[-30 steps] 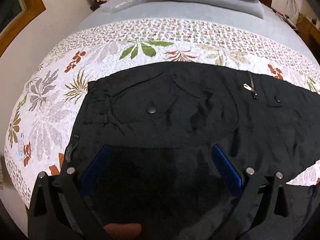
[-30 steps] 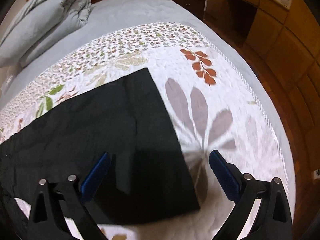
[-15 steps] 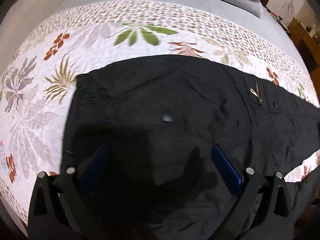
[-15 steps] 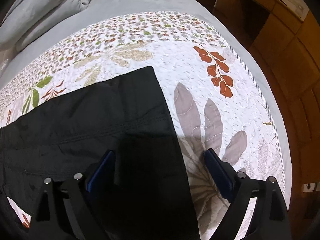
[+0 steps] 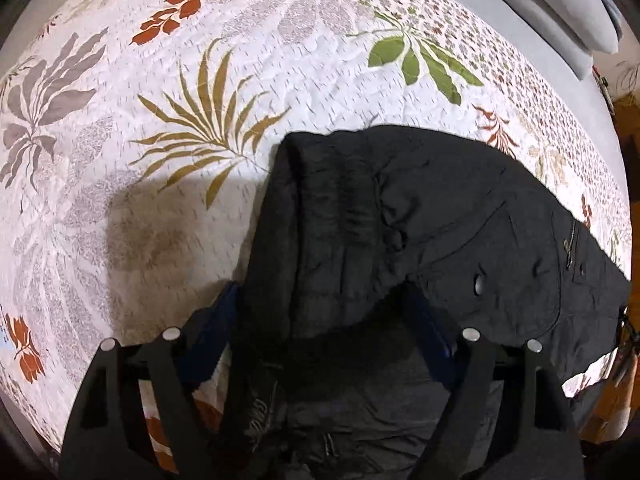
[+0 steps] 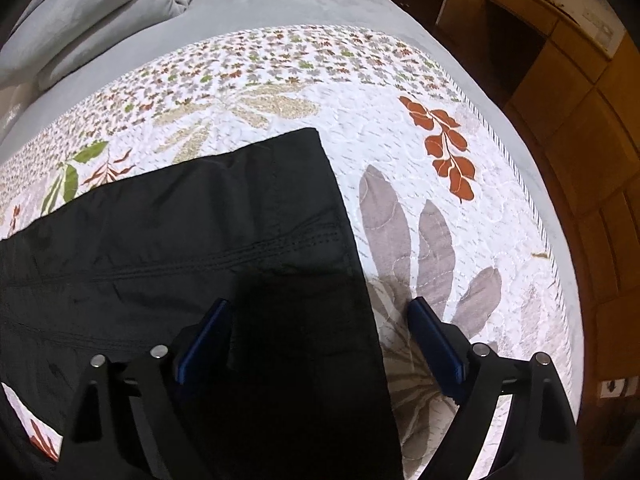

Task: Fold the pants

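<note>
Black pants [image 5: 440, 216] lie on a floral quilt [image 5: 160, 120] on a bed. In the left wrist view their elastic waist end [image 5: 320, 184] is bunched up between the blue fingers of my left gripper [image 5: 324, 332], whose jaws stand wide apart around the cloth. In the right wrist view the leg hem end [image 6: 280, 220] lies flat. My right gripper [image 6: 320, 340] is open low over the hem, left finger [image 6: 204, 340] over the cloth, right finger [image 6: 436, 348] over the quilt.
Grey folded bedding [image 6: 80, 12] lies at the head of the bed. The bed's right edge [image 6: 536, 208] drops to a wooden floor beside wooden cabinets [image 6: 560, 52]. A snap button [image 5: 478, 284] and zipper [image 5: 572, 240] show on the pants.
My left gripper has swung left and dropped to the waistband, which is now bunched between its fingers. My right gripper has moved lower and closer to the hem.
</note>
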A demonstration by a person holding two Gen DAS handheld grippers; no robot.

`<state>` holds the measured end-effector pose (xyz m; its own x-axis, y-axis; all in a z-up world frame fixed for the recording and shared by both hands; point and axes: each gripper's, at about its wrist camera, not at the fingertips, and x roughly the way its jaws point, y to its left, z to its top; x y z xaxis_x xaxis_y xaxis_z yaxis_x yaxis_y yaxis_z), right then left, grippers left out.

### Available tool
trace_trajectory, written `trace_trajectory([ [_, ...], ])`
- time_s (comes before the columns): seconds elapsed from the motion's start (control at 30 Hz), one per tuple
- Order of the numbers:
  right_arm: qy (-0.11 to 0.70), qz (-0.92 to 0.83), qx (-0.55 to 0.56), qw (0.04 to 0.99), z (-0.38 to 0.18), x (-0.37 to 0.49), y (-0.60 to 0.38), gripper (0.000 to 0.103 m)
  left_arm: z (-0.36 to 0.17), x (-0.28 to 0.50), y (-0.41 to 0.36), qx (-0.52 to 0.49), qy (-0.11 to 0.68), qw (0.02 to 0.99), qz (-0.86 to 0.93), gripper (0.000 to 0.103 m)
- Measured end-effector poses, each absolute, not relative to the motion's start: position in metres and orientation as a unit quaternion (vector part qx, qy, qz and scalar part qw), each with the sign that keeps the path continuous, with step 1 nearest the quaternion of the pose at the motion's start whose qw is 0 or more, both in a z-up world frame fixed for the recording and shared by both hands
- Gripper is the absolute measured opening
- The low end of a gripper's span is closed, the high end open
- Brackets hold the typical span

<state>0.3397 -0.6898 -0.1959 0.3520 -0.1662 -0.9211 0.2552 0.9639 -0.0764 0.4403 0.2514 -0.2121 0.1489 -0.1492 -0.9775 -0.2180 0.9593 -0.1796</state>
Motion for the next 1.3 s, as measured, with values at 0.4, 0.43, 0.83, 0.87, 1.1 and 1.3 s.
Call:
trace_trajectory([
  [0.4, 0.546, -0.117, 0.04, 0.829, -0.198, 0.337, -0.688, 0.084, -0.21, 0.441, 0.244, -0.145, 0.651, 0.745, -0.01, 0.051],
  [0.43, 0.545, -0.114, 0.04, 0.83, -0.198, 0.337, -0.687, 0.083, -0.209, 0.44, 0.243, -0.143, 0.651, 0.745, -0.014, 0.048],
  [0.83, 0.533, -0.091, 0.047, 0.84, -0.194, 0.331, -0.688, 0.063, -0.211, 0.441, 0.241, -0.158, 0.649, 0.744, -0.022, 0.041],
  [0.87, 0.534, -0.089, 0.051, 0.839, -0.193, 0.33, -0.689, 0.06, -0.211, 0.441, 0.24, -0.157, 0.649, 0.744, -0.022, 0.041],
  [1.1, 0.531, -0.089, 0.055, 0.841, -0.187, 0.325, -0.698, 0.035, -0.21, 0.436, 0.246, -0.171, 0.643, 0.746, -0.023, 0.039],
  [1.3, 0.521, -0.09, 0.02, 0.848, -0.179, 0.325, -0.686, 0.019, -0.207, 0.436, 0.243, -0.168, 0.642, 0.748, -0.026, 0.031],
])
